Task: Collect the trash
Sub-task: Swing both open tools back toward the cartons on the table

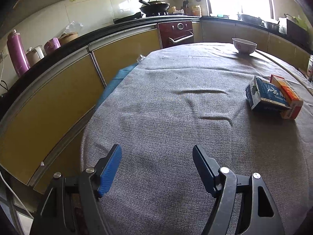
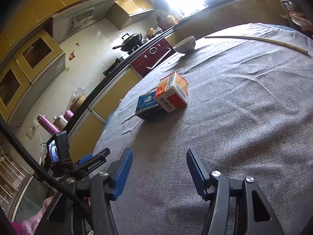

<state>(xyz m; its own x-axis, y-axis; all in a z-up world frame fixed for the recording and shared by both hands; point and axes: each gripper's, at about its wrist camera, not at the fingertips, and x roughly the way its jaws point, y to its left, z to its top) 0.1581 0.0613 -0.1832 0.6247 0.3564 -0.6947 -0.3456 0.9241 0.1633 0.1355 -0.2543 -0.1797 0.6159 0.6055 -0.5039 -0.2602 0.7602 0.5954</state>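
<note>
A: We start with the tabletop (image 1: 156,101), draped in grey cloth and mostly bare. Where does the trash lie?

B: Toward two o'clock from our left gripper (image 1: 156,164), about eleven o'clock from our right gripper (image 2: 159,168): a blue carton (image 2: 148,107) with an orange-and-red carton (image 2: 173,92) leaning on it, the two touching. A white bowl (image 2: 184,44) sits beyond them near the far rim, and a pale stick (image 2: 264,41) lies at one o'clock.

A: And our jaws?

B: Both pairs stand about half open with nothing between them, hovering over bare cloth, well apart from the cartons.

A: So we judge we're at the approach, nothing collected yet.

B: Agreed. Next, our right gripper, being nearer, should reach forward and straddle the orange-and-red carton on top; lifting it first keeps the blue one from sliding.
</note>
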